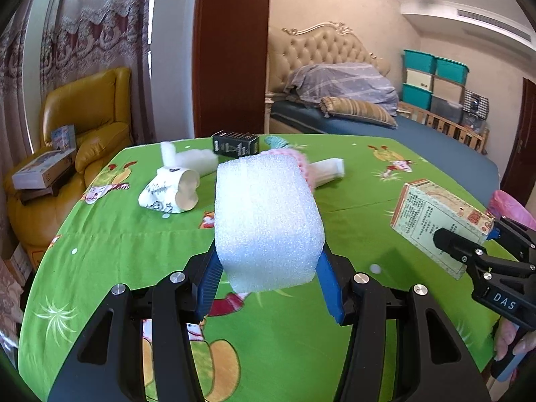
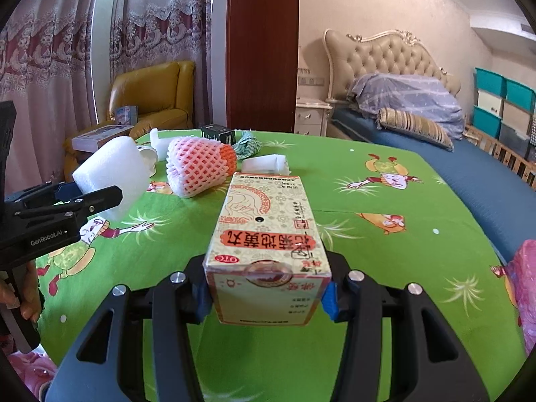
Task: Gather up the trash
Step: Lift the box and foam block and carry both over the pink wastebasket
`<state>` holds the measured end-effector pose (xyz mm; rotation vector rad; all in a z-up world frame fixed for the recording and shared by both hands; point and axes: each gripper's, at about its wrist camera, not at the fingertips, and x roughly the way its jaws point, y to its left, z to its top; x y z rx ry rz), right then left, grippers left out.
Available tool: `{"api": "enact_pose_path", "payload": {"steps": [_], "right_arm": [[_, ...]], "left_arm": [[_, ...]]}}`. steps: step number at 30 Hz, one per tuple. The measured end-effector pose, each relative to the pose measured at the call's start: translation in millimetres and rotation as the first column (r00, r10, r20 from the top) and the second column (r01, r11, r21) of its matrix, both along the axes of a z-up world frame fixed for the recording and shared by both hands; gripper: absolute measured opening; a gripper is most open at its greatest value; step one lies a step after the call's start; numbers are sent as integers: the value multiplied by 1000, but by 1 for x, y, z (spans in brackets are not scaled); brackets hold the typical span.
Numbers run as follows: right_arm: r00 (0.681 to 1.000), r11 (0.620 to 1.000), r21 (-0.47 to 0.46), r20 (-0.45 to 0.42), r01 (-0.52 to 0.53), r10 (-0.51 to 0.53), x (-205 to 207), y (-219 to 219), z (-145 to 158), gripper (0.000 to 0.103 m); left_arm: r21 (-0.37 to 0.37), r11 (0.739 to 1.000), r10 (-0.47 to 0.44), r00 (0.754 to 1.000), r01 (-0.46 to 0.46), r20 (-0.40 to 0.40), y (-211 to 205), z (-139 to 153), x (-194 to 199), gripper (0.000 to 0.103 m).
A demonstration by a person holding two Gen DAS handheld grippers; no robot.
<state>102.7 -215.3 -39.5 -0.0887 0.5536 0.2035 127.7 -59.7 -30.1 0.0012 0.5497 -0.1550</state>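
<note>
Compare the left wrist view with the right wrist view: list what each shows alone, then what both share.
Only the left wrist view shows the crushed paper cup clearly, lying on its side; in the other view the foam block mostly hides it.

Only the right wrist view shows the pink foam fruit net in full, with the white bedside cabinet beyond.

Both show the left gripper shut on the white foam block, the right gripper shut on the medicine box, the green tablecloth, black carton, yellow armchair and bed.

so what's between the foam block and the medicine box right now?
Only bare green tablecloth. Right wrist view shows foam block in the left tool and medicine box in the right tool, nothing between them; the netted fruit sits farther back.
</note>
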Motion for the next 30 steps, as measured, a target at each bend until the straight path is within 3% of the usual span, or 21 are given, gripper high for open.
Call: {"api": "enact_pose_path", "payload": {"steps": [11,30], "right_arm": [[990,998,-33,130,53,-48,-48,-9,11,49],[951,986,-19,266,167,-156,-98,-55,33,49]], "left_arm": [[39,995,-91,993,89,77,-30,8,-28,50],[90,966,-256,943,242,213,-81,31,-57,51]]}}
